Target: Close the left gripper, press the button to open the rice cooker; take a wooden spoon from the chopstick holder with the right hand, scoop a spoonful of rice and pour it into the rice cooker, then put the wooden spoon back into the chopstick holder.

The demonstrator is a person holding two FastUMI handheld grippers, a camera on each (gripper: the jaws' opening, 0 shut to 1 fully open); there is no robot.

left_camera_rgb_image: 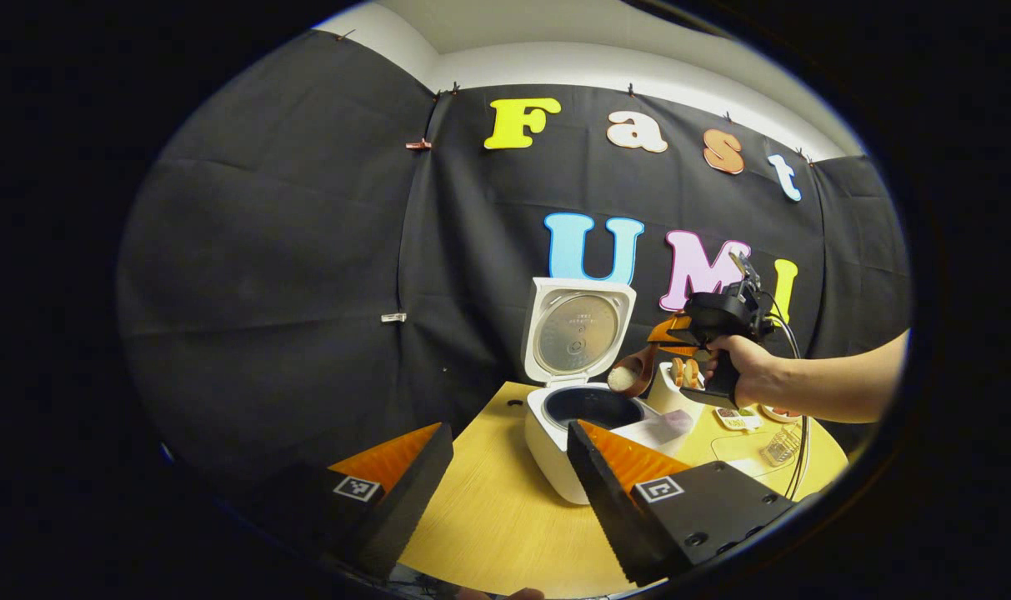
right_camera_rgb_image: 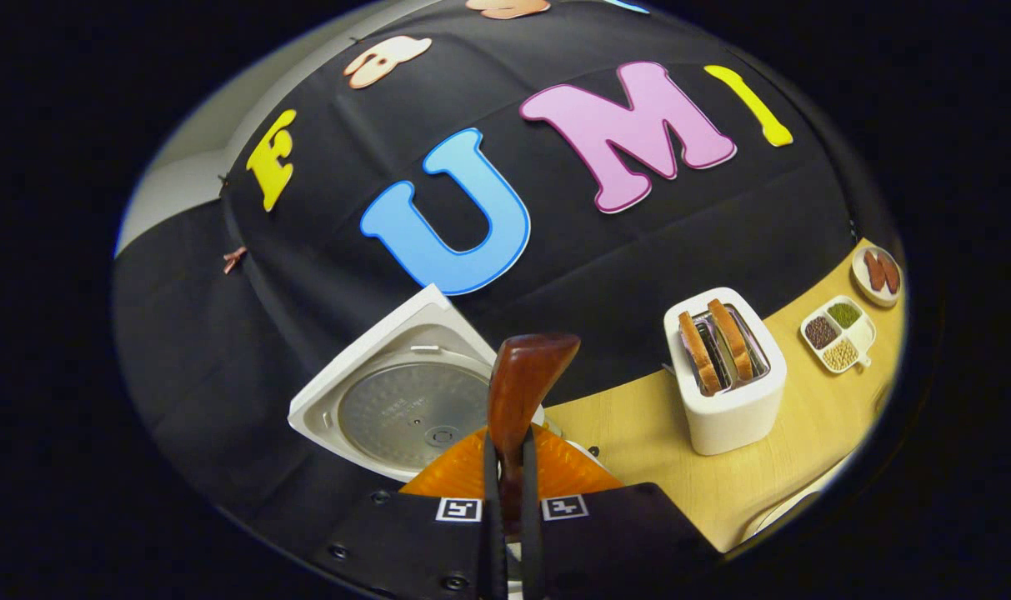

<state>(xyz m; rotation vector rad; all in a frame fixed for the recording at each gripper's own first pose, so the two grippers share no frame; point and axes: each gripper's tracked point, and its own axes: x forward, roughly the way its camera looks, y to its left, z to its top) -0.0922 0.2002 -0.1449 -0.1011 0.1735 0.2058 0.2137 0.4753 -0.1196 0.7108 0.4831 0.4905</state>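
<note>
The white rice cooker stands on the wooden table with its lid raised and the dark inner pot showing. A hand holds my right gripper over the pot's right rim. It is shut on the handle of the wooden spoon, whose bowl holds white rice and tilts down toward the pot. In the right gripper view the spoon stands up between my right gripper fingers, with the open lid behind it. My left gripper hangs open in front of the cooker, holding nothing.
A white toaster with two bread slices stands right of the cooker. Farther right are a divided dish of grains and a plate of sausages. A small wire basket sits near the table's right edge.
</note>
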